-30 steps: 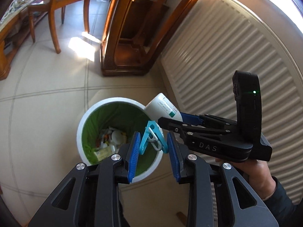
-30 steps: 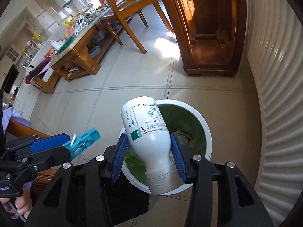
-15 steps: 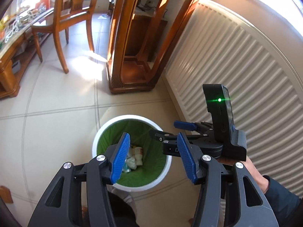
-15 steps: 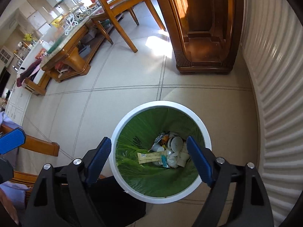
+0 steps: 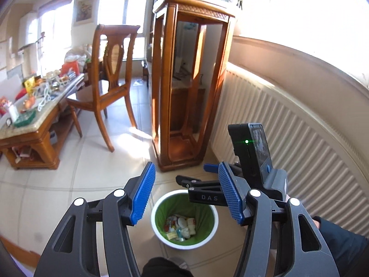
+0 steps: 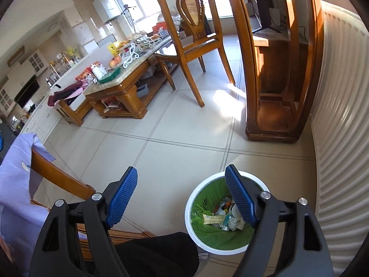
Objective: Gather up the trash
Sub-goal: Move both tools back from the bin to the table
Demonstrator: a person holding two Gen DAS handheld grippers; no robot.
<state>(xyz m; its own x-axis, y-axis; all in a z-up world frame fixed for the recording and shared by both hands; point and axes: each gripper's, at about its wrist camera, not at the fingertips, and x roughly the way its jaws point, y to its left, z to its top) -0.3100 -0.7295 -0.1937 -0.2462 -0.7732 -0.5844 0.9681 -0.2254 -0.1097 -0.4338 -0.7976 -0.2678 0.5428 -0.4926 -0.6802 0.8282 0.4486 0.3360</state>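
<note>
A lived-in home: wooden dining chair (image 5: pixel 110 87); cluttered coffee table (image 6: pixel 120 80); glass cabinet (image 5: pixel 189 80); kitchen cupboards (image 6: pixel 34 62) behind

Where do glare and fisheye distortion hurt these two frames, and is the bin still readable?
Left wrist view: the window at upper right is blown out white, and the radiator bows into a curve. Right wrist view: a sun patch glares on the floor tiles, corners vignette black. The bin and its trash stay sharp in both.
</note>
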